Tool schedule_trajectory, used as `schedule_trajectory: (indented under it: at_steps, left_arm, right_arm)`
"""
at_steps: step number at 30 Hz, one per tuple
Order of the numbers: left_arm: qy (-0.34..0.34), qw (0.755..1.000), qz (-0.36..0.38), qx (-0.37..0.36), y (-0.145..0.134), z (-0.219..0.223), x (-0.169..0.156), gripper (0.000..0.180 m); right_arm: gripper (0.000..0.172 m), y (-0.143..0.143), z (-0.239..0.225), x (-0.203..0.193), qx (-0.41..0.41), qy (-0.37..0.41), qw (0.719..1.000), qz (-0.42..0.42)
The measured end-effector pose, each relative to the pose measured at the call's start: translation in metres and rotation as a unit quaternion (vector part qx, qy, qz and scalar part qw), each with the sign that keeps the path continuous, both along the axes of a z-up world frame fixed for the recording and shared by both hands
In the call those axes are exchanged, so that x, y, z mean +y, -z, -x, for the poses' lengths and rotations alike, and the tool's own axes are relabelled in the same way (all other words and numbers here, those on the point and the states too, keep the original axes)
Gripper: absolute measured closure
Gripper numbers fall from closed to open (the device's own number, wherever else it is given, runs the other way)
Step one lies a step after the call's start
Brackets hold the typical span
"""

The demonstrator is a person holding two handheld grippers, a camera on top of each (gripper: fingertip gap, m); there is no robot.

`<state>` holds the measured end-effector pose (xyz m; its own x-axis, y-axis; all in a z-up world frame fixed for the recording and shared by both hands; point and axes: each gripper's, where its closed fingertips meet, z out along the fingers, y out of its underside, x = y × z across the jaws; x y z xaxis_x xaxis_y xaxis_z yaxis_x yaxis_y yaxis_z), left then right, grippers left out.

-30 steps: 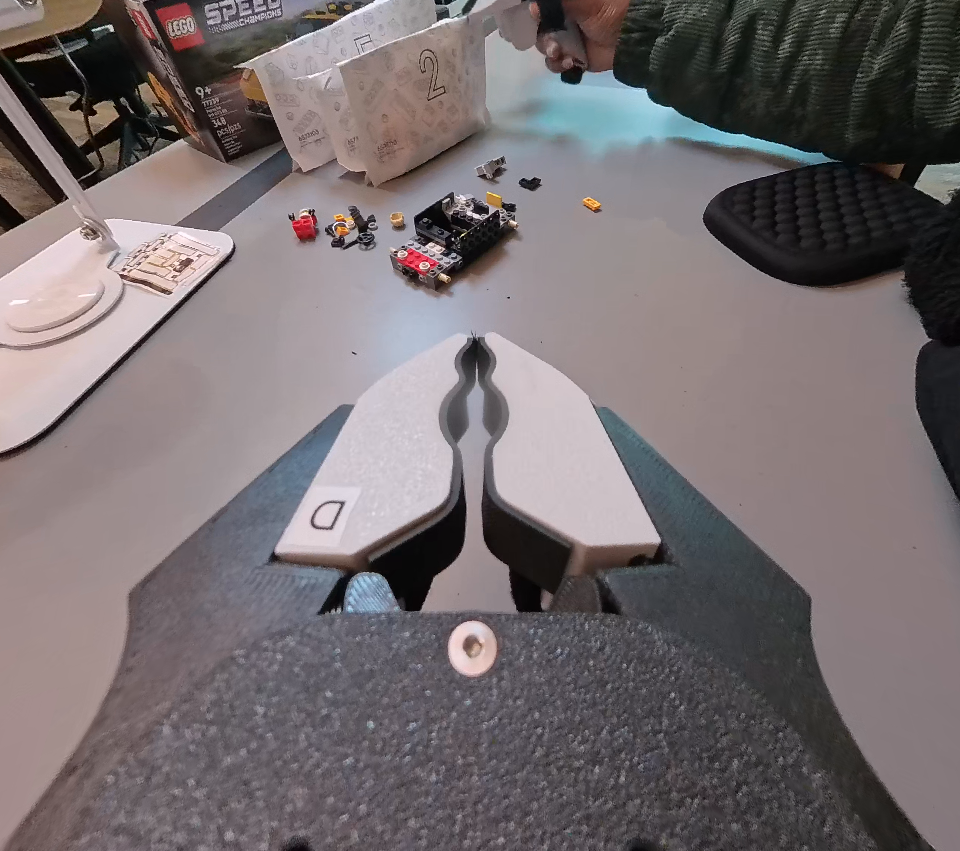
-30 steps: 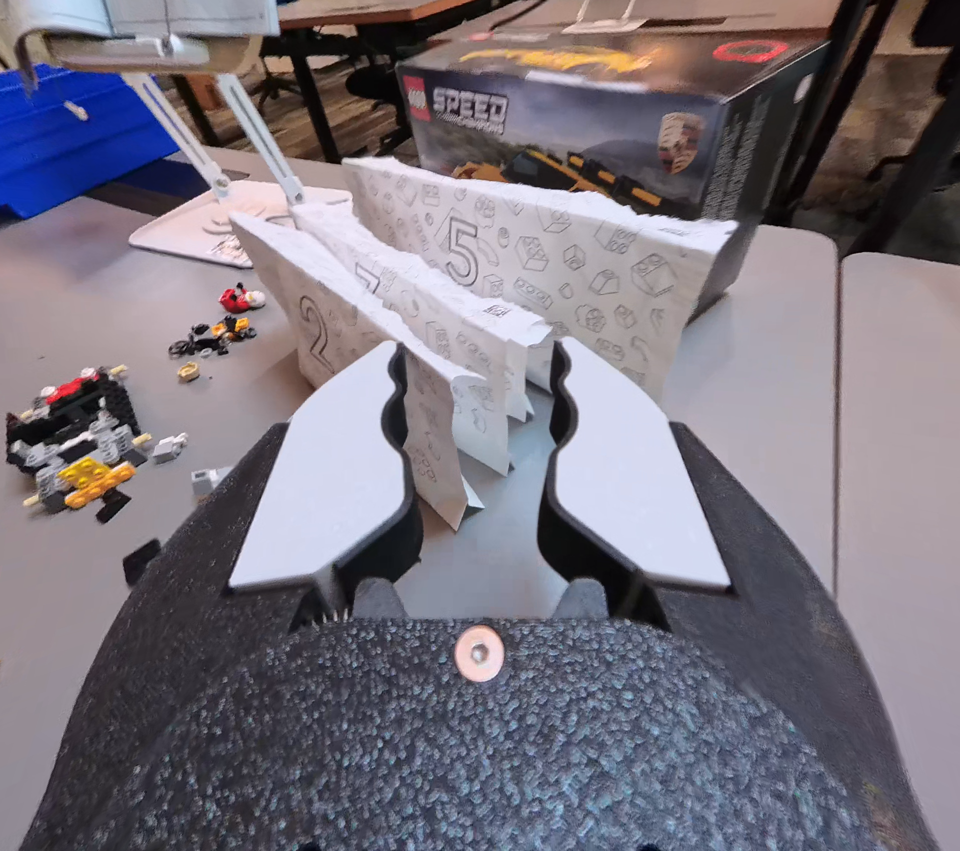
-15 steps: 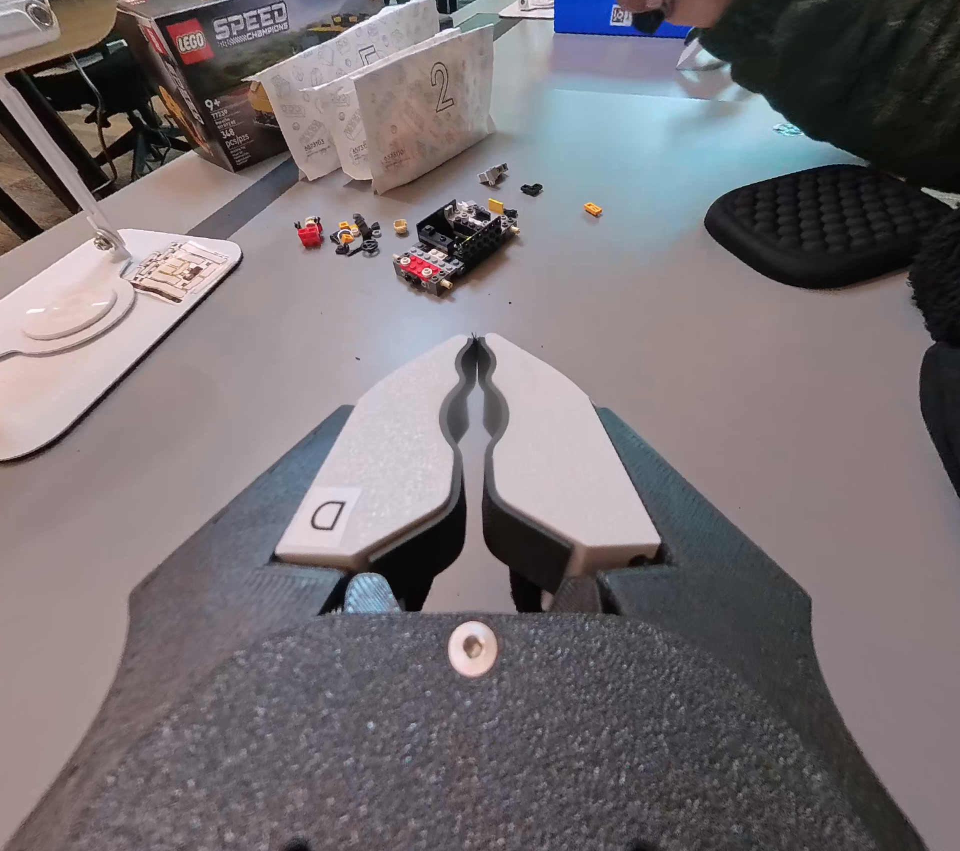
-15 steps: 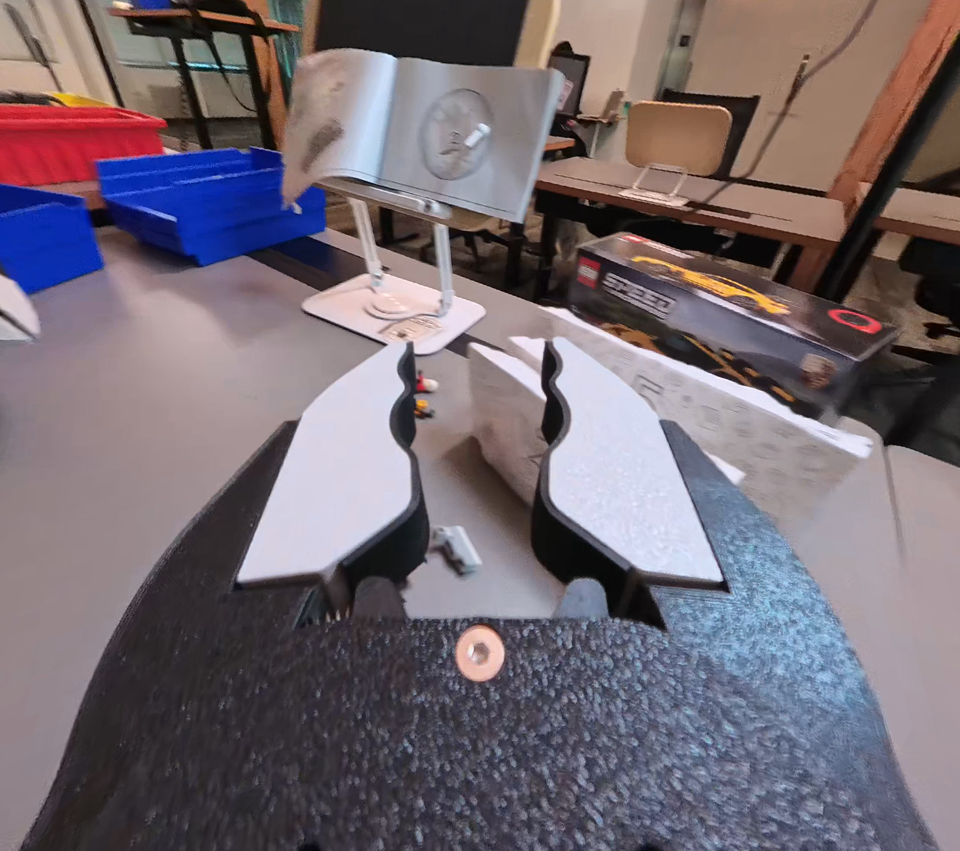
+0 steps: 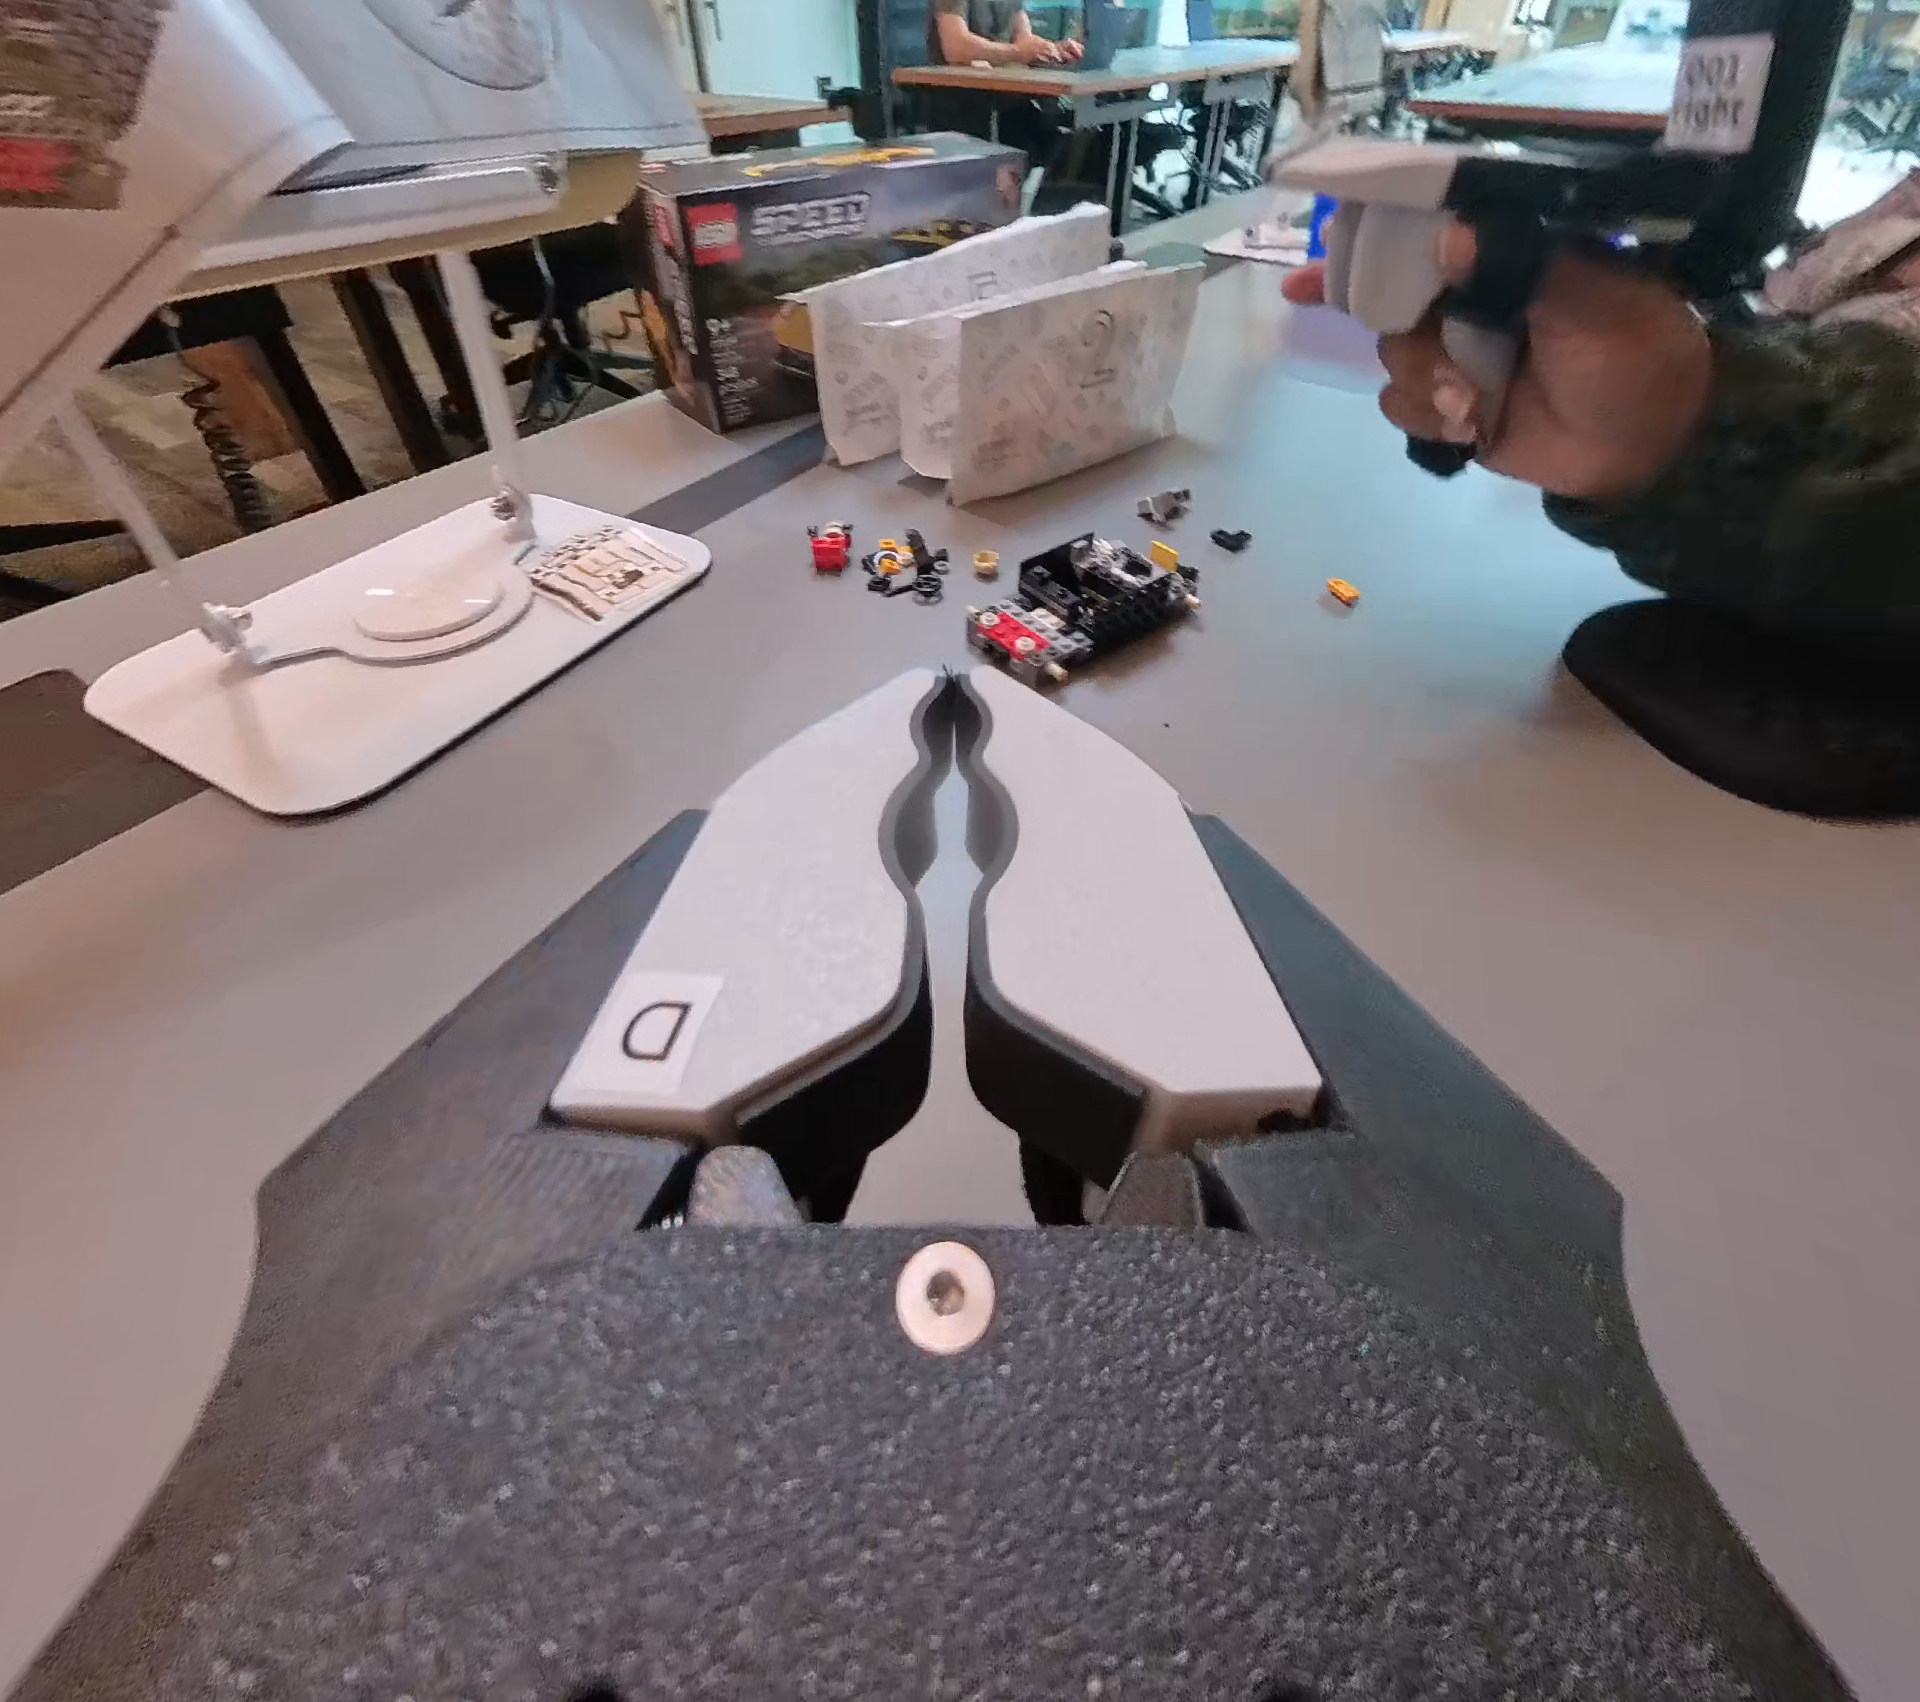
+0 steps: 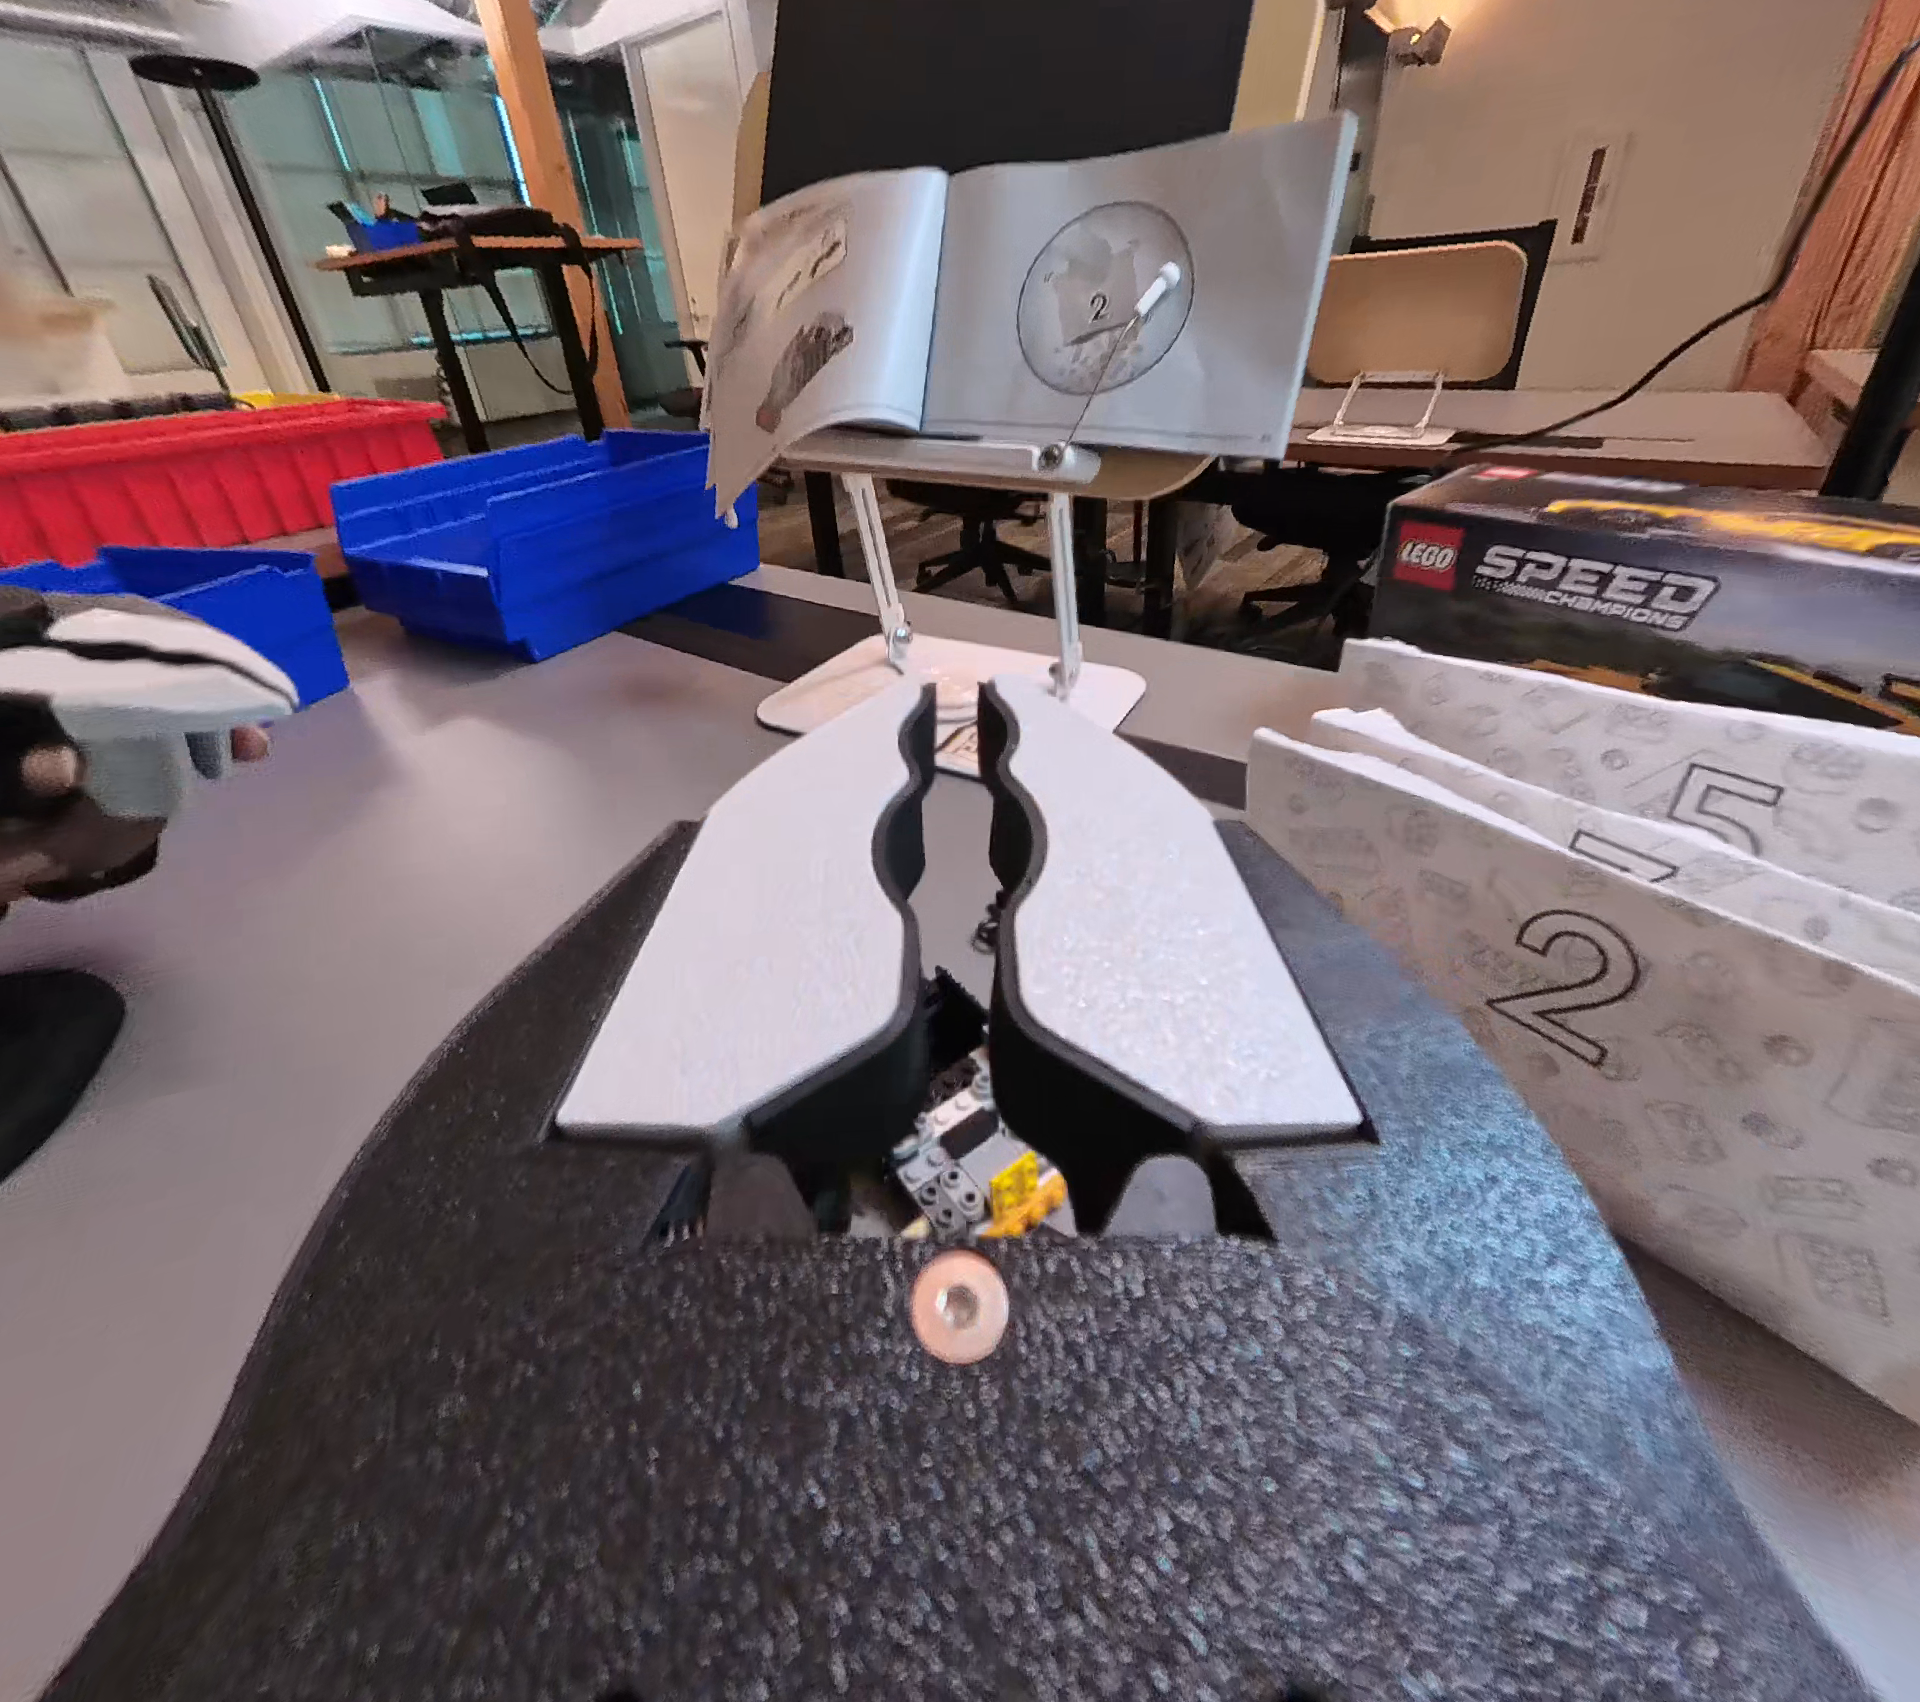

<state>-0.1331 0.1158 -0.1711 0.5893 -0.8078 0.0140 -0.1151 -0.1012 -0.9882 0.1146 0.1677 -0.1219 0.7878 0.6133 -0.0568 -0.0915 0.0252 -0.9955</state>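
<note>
My left gripper (image 5: 951,676) is shut with nothing between its pads and hovers low over the grey table (image 5: 1351,873). Just ahead of it lies a partly built black, grey and red brick chassis (image 5: 1081,603). My right gripper (image 6: 956,702) has a narrow gap between its fingertips with nothing in it. It is raised above the chassis, which shows under its fingers (image 6: 966,1153). It also shows in the left wrist view (image 5: 1288,172), held in a hand at the upper right. The left gripper's tip shows at the left edge of the right wrist view (image 6: 260,686).
Loose small pieces (image 5: 904,566) and a red piece (image 5: 828,551) lie left of the chassis. Numbered white paper bags (image 6: 1610,1029) and a dark set box (image 6: 1642,592) stand to the right. A white stand (image 6: 1039,447) holds an open booklet. Blue bins (image 6: 540,530) sit far left, and a black pad (image 5: 1745,696) lies on the table. Tip to tip, the grippers are about 25 cm apart.
My right gripper swung away from the paper bags to face the booklet stand, rose over the chassis, and its jaws narrowed from wide open to a slim gap on nothing. My left gripper stayed shut.
</note>
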Motion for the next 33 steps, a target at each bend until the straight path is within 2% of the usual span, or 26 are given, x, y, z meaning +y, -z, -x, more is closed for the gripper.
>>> schedule_trajectory:
  at_steps: [3,7,13,18,24,28,31,33]
  left_arm:
    - [-0.027,1.000,0.000,-0.012,-0.001,0.010,0.008,0.180]
    - [-0.063,0.998,-0.013,-0.016,-0.005,0.023,0.015,0.180]
    - [-0.121,0.992,-0.002,-0.035,-0.002,0.048,0.034,0.177]
    - [-0.188,0.982,-0.008,-0.029,0.002,0.079,0.050,0.171]
    - [-0.311,0.949,-0.006,-0.058,-0.006,0.147,0.082,0.158]
    - [-0.381,0.924,-0.002,-0.045,-0.004,0.192,0.102,0.154]
    - [-0.444,0.896,-0.010,-0.019,-0.009,0.232,0.117,0.154]
    - [-0.491,0.871,-0.015,0.001,-0.023,0.263,0.128,0.155]
  right_arm:
    - [0.172,0.014,0.004,-0.001,-0.015,-0.002,1.000,0.003]
    - [0.172,0.025,0.012,-0.003,-0.046,-0.006,0.999,0.007]
    - [0.172,0.025,0.020,-0.010,-0.076,-0.008,0.997,-0.014]
    - [0.172,0.025,0.013,-0.011,-0.072,-0.006,0.997,-0.015]
    - [0.172,0.029,0.023,-0.014,-0.071,-0.030,0.997,-0.007]
    - [0.172,0.028,0.025,-0.017,-0.074,-0.035,0.997,-0.010]
    - [0.172,0.029,0.025,-0.017,-0.067,-0.040,0.997,-0.007]
    - [0.172,0.032,0.026,-0.017,-0.064,-0.046,0.997,0.000]
